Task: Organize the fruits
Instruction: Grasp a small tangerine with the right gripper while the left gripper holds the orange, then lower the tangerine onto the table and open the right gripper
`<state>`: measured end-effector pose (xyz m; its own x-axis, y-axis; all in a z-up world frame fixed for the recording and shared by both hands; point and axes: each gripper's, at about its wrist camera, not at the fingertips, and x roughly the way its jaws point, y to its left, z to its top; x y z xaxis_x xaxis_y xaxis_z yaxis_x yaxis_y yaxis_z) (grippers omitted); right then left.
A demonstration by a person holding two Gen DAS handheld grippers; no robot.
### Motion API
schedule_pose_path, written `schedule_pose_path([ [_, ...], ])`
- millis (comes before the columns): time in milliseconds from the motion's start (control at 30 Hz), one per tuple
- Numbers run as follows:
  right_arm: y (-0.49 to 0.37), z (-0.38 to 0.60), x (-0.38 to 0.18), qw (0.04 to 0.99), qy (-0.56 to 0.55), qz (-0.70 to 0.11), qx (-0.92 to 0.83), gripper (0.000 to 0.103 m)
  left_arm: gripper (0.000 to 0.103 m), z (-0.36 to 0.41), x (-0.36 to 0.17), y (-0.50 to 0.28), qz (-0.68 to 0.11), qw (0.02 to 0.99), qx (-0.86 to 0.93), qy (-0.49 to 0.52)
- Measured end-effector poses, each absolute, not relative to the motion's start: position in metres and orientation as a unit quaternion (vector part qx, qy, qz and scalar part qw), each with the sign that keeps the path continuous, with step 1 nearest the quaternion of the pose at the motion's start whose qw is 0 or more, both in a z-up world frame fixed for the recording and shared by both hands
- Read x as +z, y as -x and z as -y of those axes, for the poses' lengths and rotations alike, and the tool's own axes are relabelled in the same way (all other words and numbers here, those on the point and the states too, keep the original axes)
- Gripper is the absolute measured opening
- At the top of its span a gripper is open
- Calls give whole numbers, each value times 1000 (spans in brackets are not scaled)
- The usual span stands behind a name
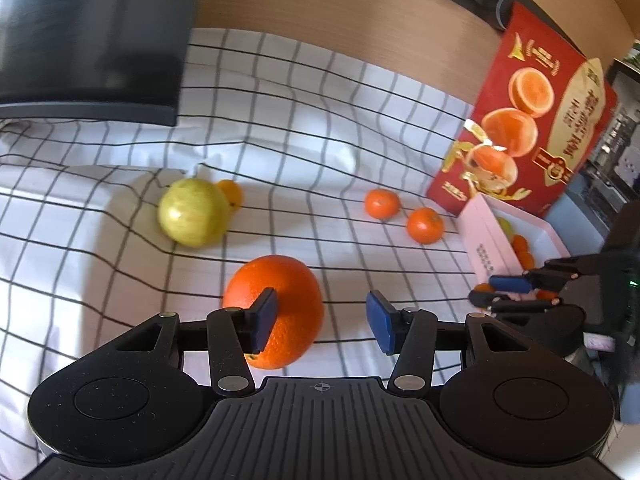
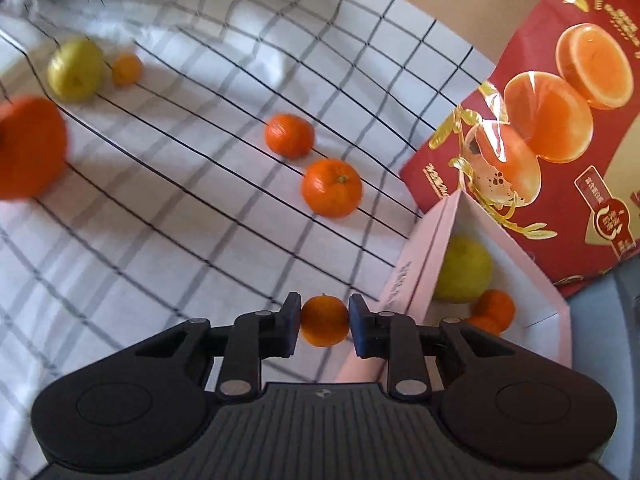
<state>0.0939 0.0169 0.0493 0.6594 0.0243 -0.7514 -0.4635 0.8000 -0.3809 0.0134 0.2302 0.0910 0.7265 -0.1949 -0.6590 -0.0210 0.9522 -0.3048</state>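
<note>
Right hand-held gripper [image 2: 324,322]: blue pads pinch a small round mandarin [image 2: 324,320], one pad on each side, just beside the pink box [image 2: 404,280] wall at 3 o'clock. The box is a matte, straight-walled carton; inside it lie a smooth yellow-green apple [image 2: 464,270] and two small mandarins, touching one another.

Left hand-held gripper [image 1: 322,318]: jaws spread wide, nothing between the pads. A large orange [image 1: 280,304] with pebbled skin sits behind its left pad, partly covered by it; contact cannot be told.

Loose fruit on the cloth [image 1: 304,120], a white fabric with a black grid, wrinkled: a pale green pear-like fruit [image 1: 194,212] at 10 o'clock from the orange, with a small yellow-orange fruit [image 1: 231,194] touching its far side; two ribbed tangerines [image 1: 402,214] near each other at 2 o'clock, close to the box.

A glossy red carton [image 1: 524,120] printed with halved oranges stands tilted behind the pink box.
</note>
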Motion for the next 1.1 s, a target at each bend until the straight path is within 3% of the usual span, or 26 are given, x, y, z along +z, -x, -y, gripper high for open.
schedule_pose_path([
  [333,-31,1,53,873,138,-415,215,25,51,-197,90,-18,-388,905,-99,143],
  [633,-13,29,38,885,75,-408,211,26,51,-187,93,-17,-391,905,-106,132],
  [700,-11,36,37,888,61,-405,209,34,51,-189,96,-15,-384,908,-102,133],
  [767,-7,41,35,892,54,-402,199,54,51,-192,100,-13,-375,913,-94,134],
  [800,-6,44,33,895,48,-400,194,57,51,-194,102,-12,-370,915,-90,134],
  [1100,5,53,24,901,37,-396,173,63,51,-215,101,-14,-361,924,-23,120],
])
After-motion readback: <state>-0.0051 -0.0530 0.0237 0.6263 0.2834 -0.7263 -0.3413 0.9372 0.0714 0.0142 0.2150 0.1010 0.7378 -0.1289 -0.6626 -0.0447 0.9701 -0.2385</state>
